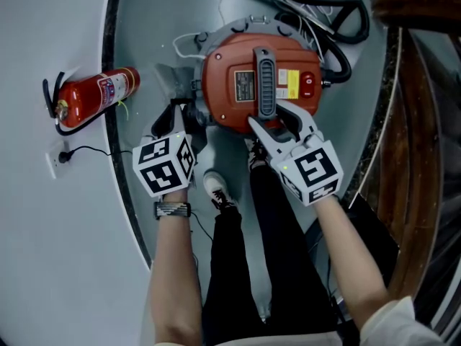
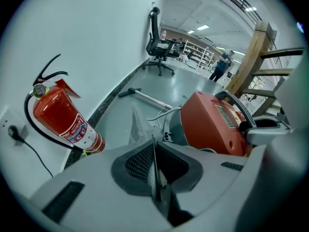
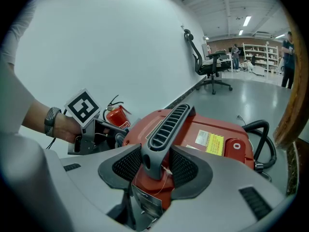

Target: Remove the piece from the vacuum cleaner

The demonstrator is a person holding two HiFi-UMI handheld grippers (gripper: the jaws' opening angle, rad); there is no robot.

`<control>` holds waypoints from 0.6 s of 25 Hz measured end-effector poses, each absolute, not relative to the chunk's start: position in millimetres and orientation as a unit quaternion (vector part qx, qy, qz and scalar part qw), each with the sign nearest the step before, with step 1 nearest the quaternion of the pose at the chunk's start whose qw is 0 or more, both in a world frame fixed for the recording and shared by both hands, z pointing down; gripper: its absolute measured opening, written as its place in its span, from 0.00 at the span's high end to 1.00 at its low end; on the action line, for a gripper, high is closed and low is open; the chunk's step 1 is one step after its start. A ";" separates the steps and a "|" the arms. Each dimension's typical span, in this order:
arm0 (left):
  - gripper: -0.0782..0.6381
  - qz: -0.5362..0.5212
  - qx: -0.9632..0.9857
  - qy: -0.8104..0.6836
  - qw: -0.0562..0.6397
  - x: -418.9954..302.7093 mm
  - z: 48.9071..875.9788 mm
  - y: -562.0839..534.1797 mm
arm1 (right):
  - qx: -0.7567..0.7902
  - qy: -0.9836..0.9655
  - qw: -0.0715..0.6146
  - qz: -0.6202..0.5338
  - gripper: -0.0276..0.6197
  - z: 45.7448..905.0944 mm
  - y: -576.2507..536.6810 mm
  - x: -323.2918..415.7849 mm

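Where the vacuum cleaner (image 1: 259,78) sat: on the grey floor (image 1: 144,20), straight ahead of the person's feet; round red body, lid facing up, white wall (image 1: 43,34) close on the left.
handle (image 1: 265,78): dark grey, slotted, ran across the middle of the lid; yellow label (image 1: 289,82) and round switch (image 1: 309,80) just beside it.
right claw (image 1: 270,120): narrow, clamped on the near end of the handle; in the right gripper view both pads (image 3: 126,164) pressed its foot.
thin grey piece (image 2: 137,125): translucent, sheet-like, stood up just past the left claw at the vacuum cleaner's left flank; its lower edge ran down between the jaws. Couldn't tell whether it was attached to the body.
left claw (image 2: 154,153): nearly shut, pinched the thin grey piece edge-on.
hose (image 1: 328,9): black, looped on the floor on the far side of the vacuum cleaner.
metal tube (image 2: 145,97): lay on the floor farther off.
fire extinguisher (image 1: 97,94): red, stood at the wall on the left, near the vacuum cleaner but apart.
wall socket (image 1: 57,161): black plug and cord in it, low on the wall.
person: dark trousers; white shoe (image 1: 215,187) just short of the vacuum cleaner; patterned band (image 1: 173,209) on the left wrist.
background: office chair (image 2: 158,41) by the wall, wooden frame (image 2: 251,57) on the right.
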State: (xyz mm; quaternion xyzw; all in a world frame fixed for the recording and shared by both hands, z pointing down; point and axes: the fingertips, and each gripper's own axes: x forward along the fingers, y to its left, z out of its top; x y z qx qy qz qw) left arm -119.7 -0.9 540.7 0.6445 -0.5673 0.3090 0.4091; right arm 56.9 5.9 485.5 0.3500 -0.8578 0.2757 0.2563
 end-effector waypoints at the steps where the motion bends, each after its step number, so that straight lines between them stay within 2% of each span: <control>1: 0.85 0.302 0.641 -0.571 0.414 -120.6 540.6 -0.7 | 0.349 -0.858 0.258 0.275 0.66 485.9 6.1 57.4; 15: 0.86 0.224 0.605 -0.607 0.465 -127.0 542.1 -0.1 | 0.348 -0.860 0.252 0.275 0.66 484.8 5.5 55.8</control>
